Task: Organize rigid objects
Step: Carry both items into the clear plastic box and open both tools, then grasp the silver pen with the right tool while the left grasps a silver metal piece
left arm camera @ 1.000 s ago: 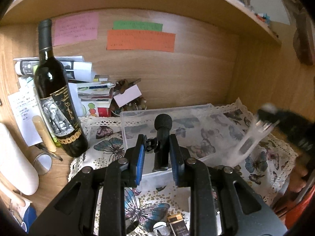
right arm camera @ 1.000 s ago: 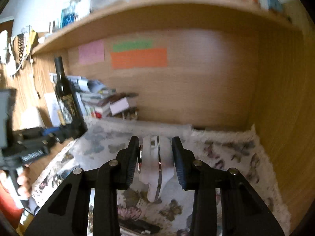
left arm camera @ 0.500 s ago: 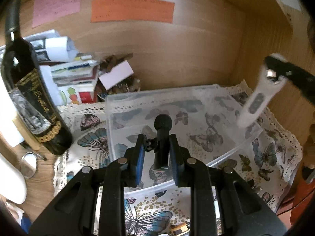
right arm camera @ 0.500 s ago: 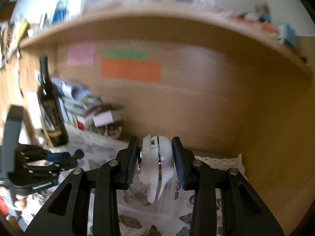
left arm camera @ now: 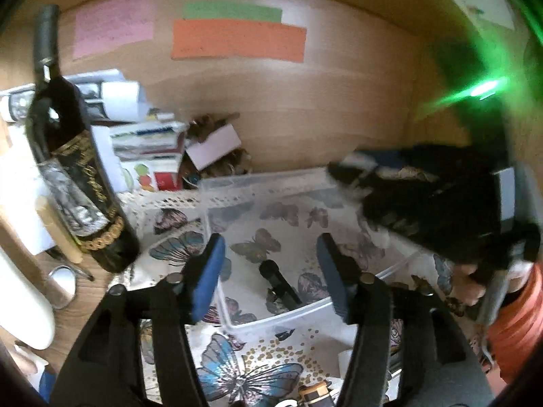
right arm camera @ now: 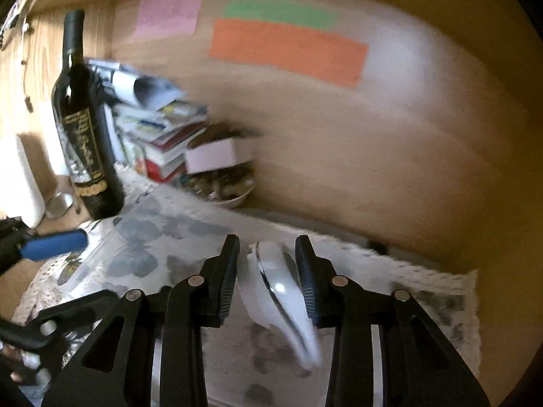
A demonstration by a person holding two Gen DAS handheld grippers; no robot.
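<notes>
While the left gripper (left arm camera: 269, 271) hangs spread over the black tool (left arm camera: 280, 286) lying in the clear bin (left arm camera: 271, 322), the right gripper (right arm camera: 266, 271), jaws slightly parted, has the white opener (right arm camera: 278, 298) between them, long axis forward, above the bin.

Clear plastic bin (left arm camera: 217, 200), open top, sits on the butterfly cloth, w/ its far-left corner near the dark wine bottle (left arm camera: 74, 173), which stands just left of it. Black cylindrical item (left arm camera: 280, 285), looks like a small mic or torch (can't tell which), lies flat inside the bin, near its front wall, rounded end pointing toward the bottle side. White tool w/ chrome strip (right arm camera: 281, 291), curved body, blurred, tilted w/ its narrow end down, to the right of the bottle & over the cloth.
</notes>
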